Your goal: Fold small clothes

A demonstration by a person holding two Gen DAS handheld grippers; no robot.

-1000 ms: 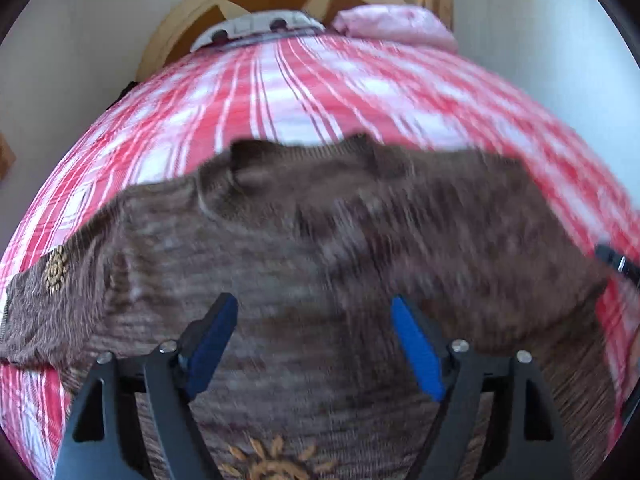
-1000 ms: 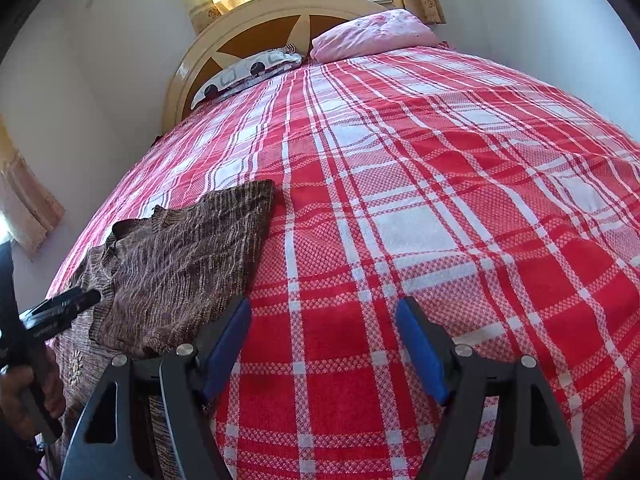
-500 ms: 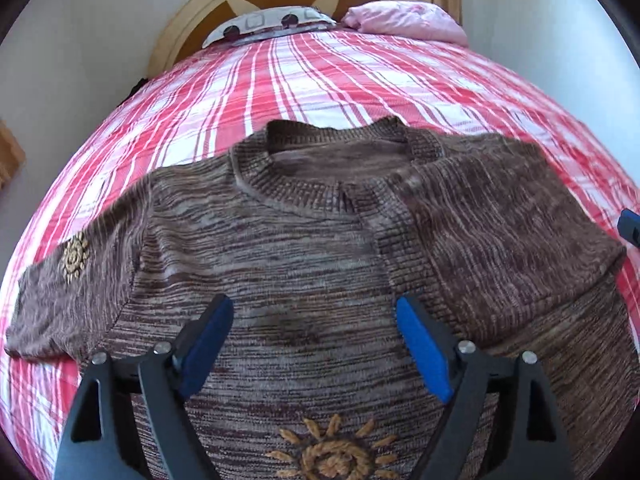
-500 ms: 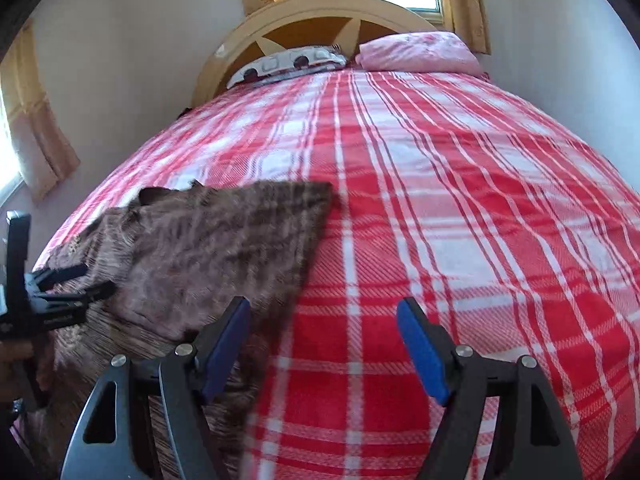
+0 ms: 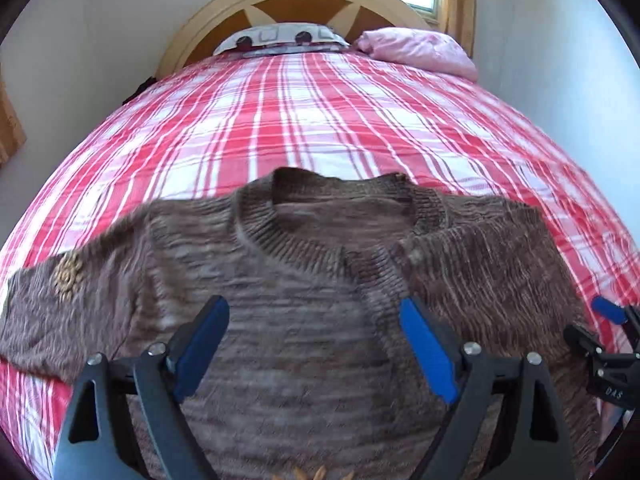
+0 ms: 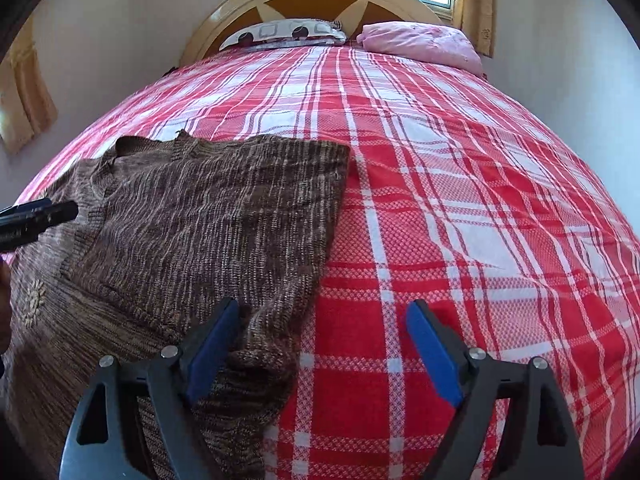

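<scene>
A small brown knit sweater (image 5: 312, 304) lies flat on the bed, neck away from me. Its right sleeve (image 5: 492, 272) is folded in over the chest; its left sleeve (image 5: 52, 304), with a tan flower patch, lies stretched out to the left. My left gripper (image 5: 316, 344) is open and empty, hovering over the sweater's chest. My right gripper (image 6: 320, 348) is open and empty at the sweater's right edge (image 6: 224, 240); it also shows at the right rim of the left wrist view (image 5: 612, 344).
The sweater lies on a red and white plaid bedspread (image 6: 460, 200). A patterned pillow (image 6: 280, 34) and a pink pillow (image 6: 420, 42) lie by the curved wooden headboard (image 5: 296, 4). Walls stand close on both sides.
The left gripper has drawn back and up, so more bed shows beyond the neck. The right gripper has swung left toward the sweater's right edge. Both stayed open.
</scene>
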